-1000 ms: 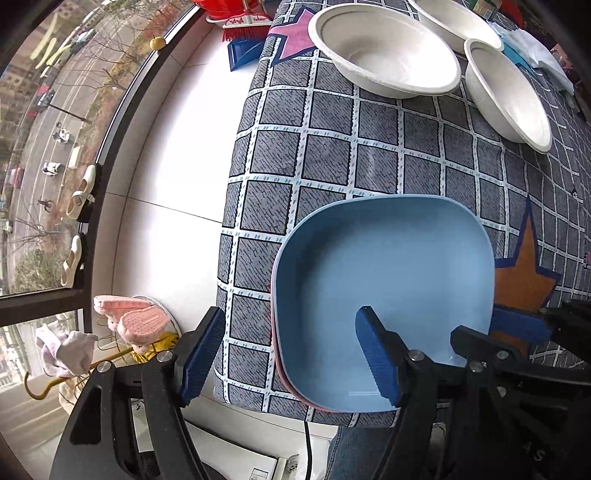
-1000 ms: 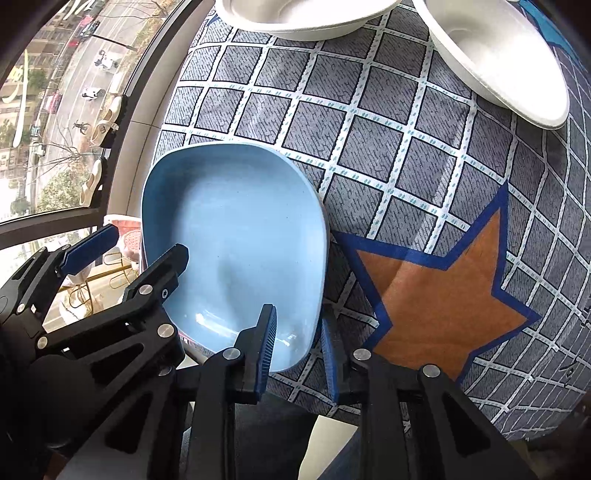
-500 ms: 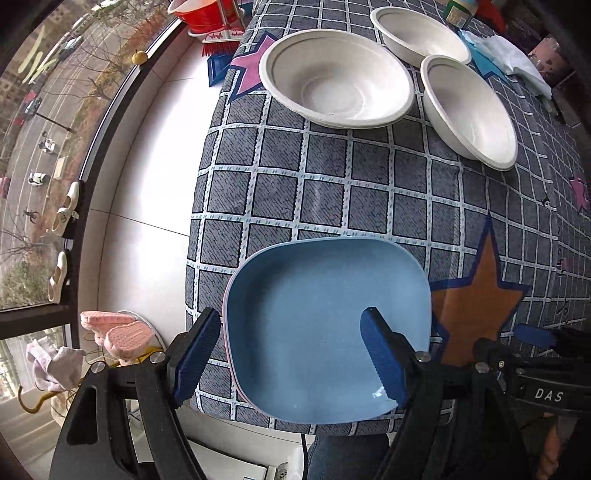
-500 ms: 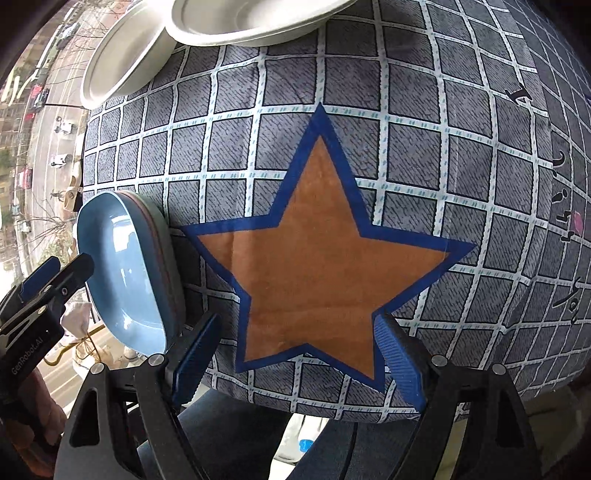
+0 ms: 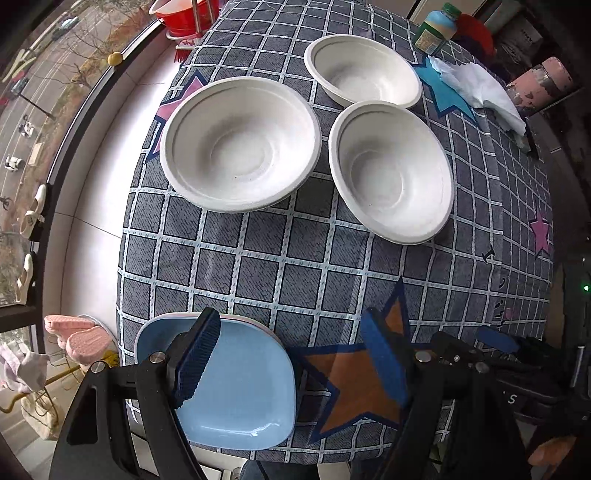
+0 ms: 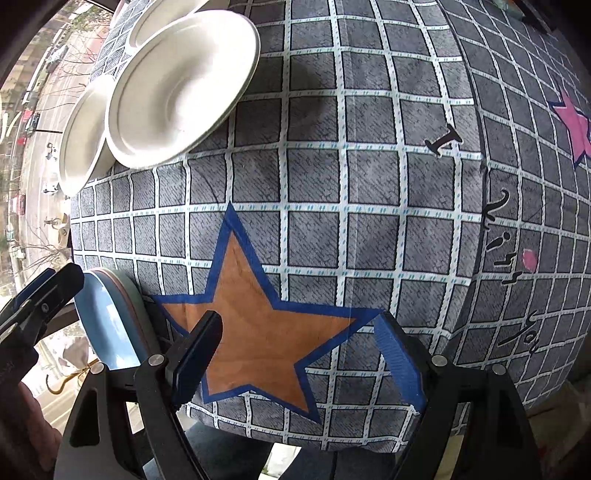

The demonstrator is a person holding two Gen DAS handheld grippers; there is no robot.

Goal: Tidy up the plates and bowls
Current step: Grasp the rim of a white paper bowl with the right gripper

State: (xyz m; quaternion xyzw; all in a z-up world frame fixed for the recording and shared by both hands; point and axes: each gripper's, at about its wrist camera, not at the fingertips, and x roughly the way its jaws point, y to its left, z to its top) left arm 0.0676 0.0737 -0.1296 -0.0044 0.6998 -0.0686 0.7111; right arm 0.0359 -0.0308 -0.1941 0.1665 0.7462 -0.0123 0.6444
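A light blue square plate lies stacked on a pink plate at the table's near left corner; it also shows edge-on in the right wrist view. Three white bowls stand apart further back: a large one, one to its right and one behind. My left gripper is open and empty, above the plate's right edge and the orange star. My right gripper is open and empty over the orange star; two bowls show at upper left.
The table carries a grey checked cloth with star patches. At the back are a green bottle, a white crumpled cloth and a pink cup. A red basin sits on the sill. The table's left edge drops to white floor.
The right gripper let go of the blue plate, opened and swung right over the orange star. The left gripper pulled back and up, so all three bowls now show.
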